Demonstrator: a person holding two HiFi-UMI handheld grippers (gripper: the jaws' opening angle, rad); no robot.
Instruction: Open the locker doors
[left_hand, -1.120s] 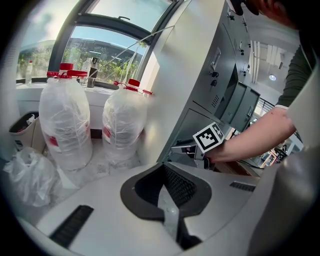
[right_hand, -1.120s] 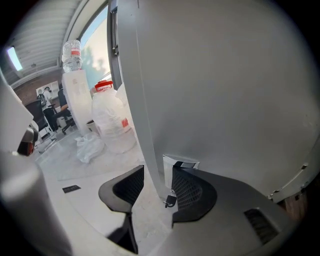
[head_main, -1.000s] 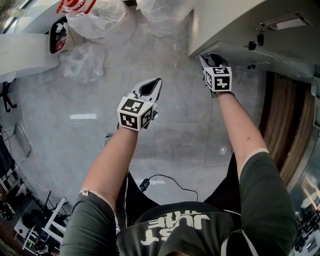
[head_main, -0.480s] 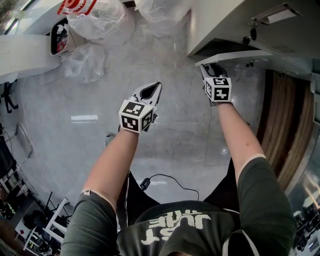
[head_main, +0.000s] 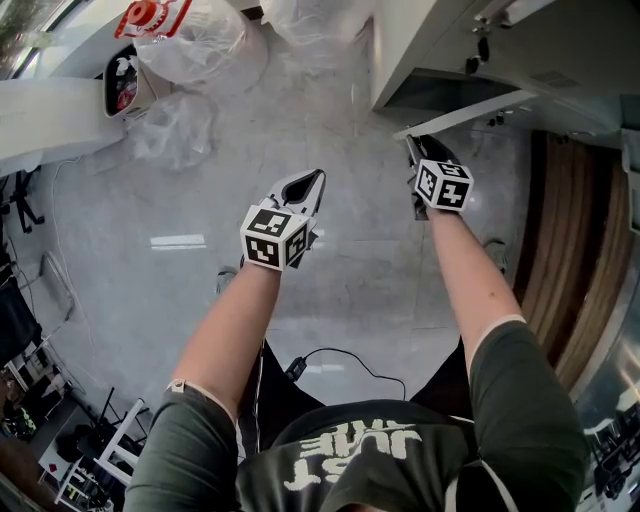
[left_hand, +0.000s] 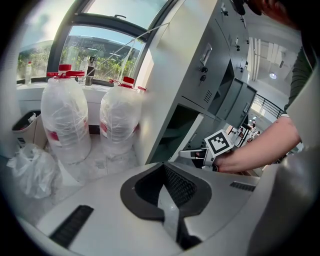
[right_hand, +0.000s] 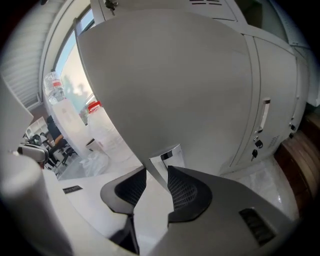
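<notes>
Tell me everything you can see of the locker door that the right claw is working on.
The locker door is a plain, flat, pale-grey panel, metal by its look, with a small shiny plate near its free edge. It stands swung partway out from the lockers, baring a dark compartment behind it. The right claw, whose jaws have just been closing, has the door's thin edge between its jaws and appears to pinch it. Nothing else touches the door.
</notes>
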